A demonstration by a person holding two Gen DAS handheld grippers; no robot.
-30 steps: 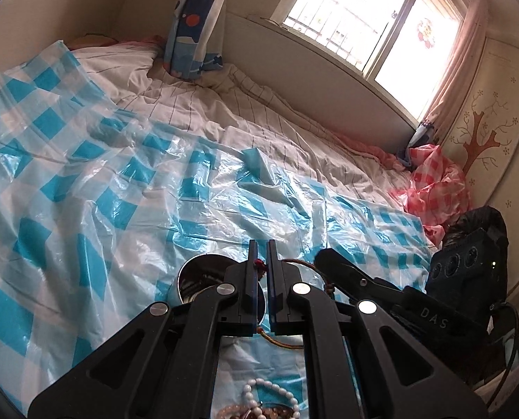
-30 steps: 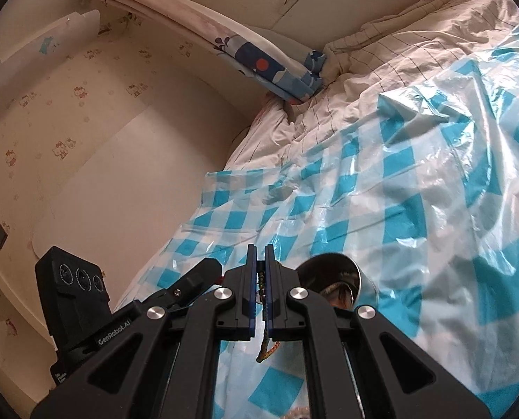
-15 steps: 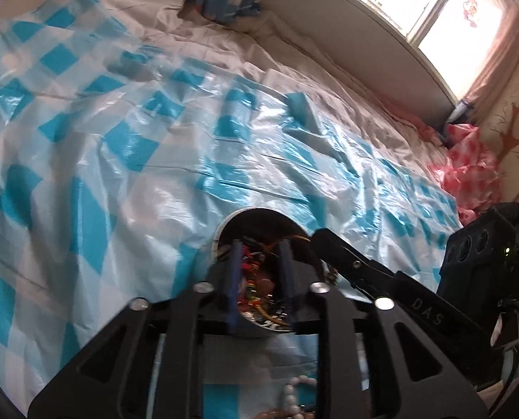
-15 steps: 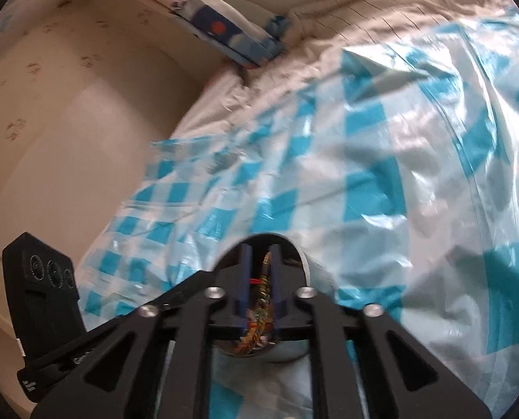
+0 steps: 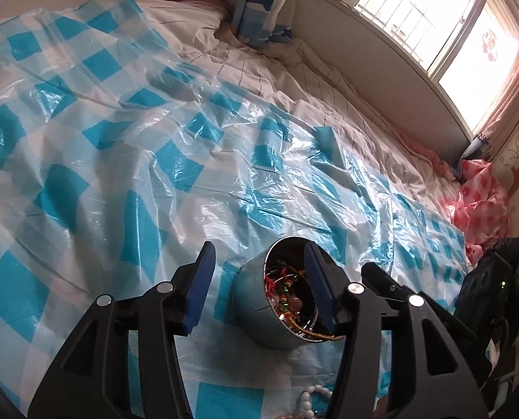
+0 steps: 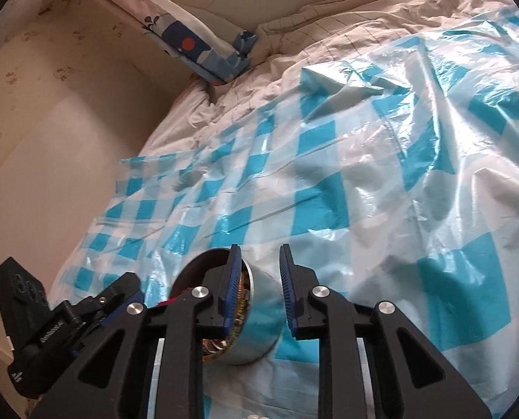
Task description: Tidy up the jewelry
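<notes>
Both tongs spread open around a small round metal tin of jewelry on the bed.

Left wrist view: the left tongs (image 5: 257, 284) gape wide, empty; the small round metal tin (image 5: 259, 309) sits between their fingers toward 3 o'clock, tilted, colourful beaded strands (image 5: 287, 296) inside, on the blue-and-white checked plastic sheet (image 5: 154, 160); white pearl beads (image 5: 312, 396) lie at 6 o'clock.
Right wrist view: the right tongs (image 6: 259, 288) stand open, gripping nothing, left finger over the tin (image 6: 259, 324) rim, left tongs at 8 o'clock.
</notes>
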